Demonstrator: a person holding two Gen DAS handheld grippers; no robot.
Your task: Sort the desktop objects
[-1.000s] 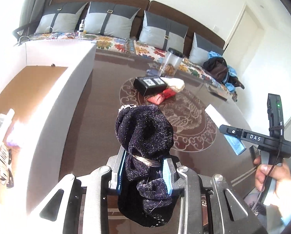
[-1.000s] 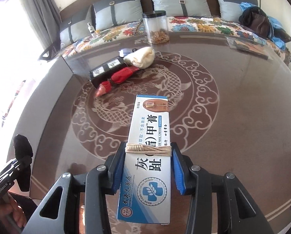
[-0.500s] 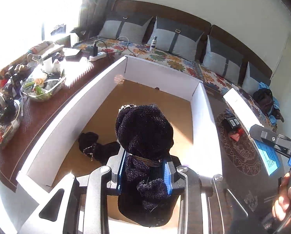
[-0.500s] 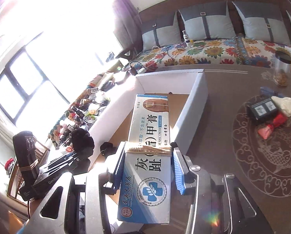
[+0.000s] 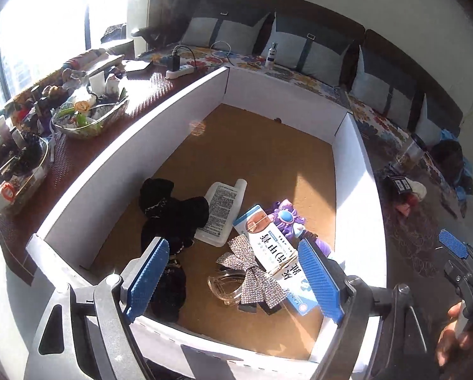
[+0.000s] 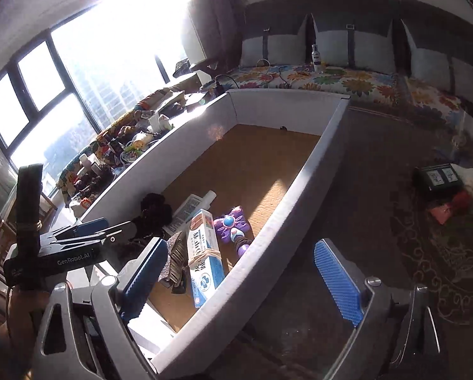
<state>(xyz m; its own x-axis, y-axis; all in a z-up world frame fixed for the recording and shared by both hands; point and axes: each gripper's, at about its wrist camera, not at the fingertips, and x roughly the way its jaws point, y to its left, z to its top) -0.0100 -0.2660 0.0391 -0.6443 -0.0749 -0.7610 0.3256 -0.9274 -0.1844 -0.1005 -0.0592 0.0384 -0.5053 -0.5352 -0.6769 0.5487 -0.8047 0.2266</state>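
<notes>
Both my left gripper [image 5: 233, 280] and right gripper [image 6: 241, 280] gape wide, holding nothing, over the white cardboard box [image 5: 131, 145]. The fuzzy black socks [image 5: 173, 212] and glossy cream carton [image 5: 274, 250] lie inside, near end. Withdrawing low, I could snag the thin wall and drag the box.

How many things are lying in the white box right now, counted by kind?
In the white box:
Black fabric pieces: 2, black fabric by the left wall and black fabric at the near wall
White tube: 1
Ointment carton: 1
Purple toy: 1
Sparkly bow: 1
Clear clip: 1
Total: 7
</notes>
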